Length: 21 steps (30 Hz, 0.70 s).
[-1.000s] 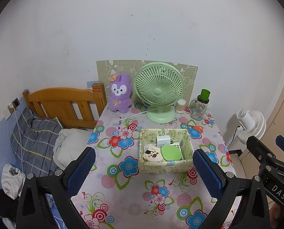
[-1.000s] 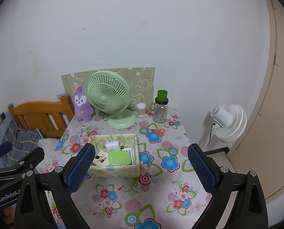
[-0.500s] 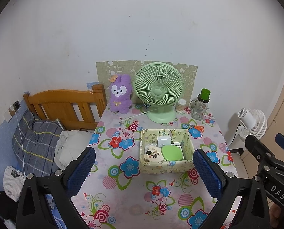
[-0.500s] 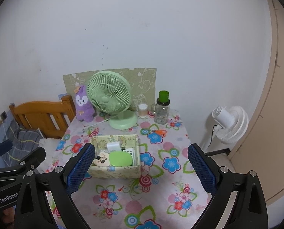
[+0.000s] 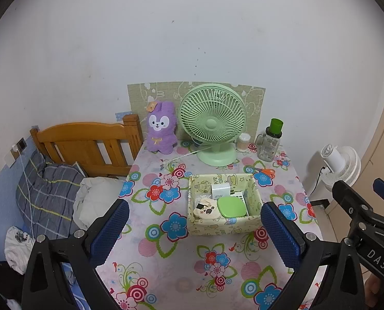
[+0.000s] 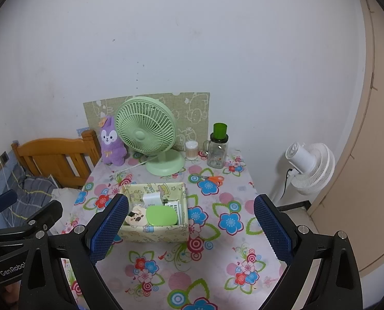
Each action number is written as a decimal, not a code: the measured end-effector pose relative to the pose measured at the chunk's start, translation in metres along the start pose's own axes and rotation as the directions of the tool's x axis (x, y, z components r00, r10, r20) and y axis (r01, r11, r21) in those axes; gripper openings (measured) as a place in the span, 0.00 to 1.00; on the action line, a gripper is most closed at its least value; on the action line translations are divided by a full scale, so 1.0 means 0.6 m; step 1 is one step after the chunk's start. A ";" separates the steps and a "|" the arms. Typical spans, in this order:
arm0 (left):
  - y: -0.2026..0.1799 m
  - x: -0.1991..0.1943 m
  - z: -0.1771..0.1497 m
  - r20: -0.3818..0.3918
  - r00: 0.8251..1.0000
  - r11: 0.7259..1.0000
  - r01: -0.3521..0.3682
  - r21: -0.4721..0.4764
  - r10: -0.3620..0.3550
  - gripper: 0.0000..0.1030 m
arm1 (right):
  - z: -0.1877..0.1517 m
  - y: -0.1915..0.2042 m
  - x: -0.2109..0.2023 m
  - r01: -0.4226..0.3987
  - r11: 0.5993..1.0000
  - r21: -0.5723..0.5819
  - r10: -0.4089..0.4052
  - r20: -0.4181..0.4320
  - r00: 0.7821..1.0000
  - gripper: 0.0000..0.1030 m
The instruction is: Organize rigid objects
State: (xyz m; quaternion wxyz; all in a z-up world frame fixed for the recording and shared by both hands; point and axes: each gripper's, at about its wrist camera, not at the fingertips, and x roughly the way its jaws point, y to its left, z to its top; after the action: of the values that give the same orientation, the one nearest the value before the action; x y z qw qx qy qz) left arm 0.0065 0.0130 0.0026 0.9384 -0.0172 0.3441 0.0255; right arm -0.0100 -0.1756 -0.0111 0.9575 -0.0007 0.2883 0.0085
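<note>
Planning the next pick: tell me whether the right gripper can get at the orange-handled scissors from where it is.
Probably yes. The right gripper is open and holds nothing, and the scissors lie flat on the tablecloth beyond the box, apart from the bottle, with nothing over them.

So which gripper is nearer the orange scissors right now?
Right, though only slightly. The scissors lie ahead between the right gripper's open fingers; from the left gripper they sit farther off, ahead and to its right, beyond the box.

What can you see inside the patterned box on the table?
Inside the box lie a green case, a white charger, a cream spotted item and a white ribbed piece. Whatever lies beneath them is covered.
</note>
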 end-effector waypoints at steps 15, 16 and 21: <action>0.005 0.007 0.001 -0.005 1.000 1.000 -0.003 0.003 0.003 1.00 | 0.002 0.005 0.006 -0.013 1.000 0.008 0.014 -0.013 1.000 0.96; 0.005 0.008 0.001 -0.007 1.000 1.000 -0.003 0.004 0.003 1.00 | 0.002 0.005 0.006 -0.014 1.000 0.009 0.014 -0.014 1.000 0.96; 0.003 0.007 0.000 -0.003 1.000 1.000 0.001 0.009 -0.001 1.00 | 0.001 0.004 0.008 -0.013 1.000 0.016 0.013 -0.017 1.000 0.96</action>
State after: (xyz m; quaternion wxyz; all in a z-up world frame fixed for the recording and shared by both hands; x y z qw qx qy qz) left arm 0.0094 0.0150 0.0000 0.9380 -0.0132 0.3455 0.0236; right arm -0.0058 -0.1734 -0.0131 0.9548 0.0087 0.2968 0.0124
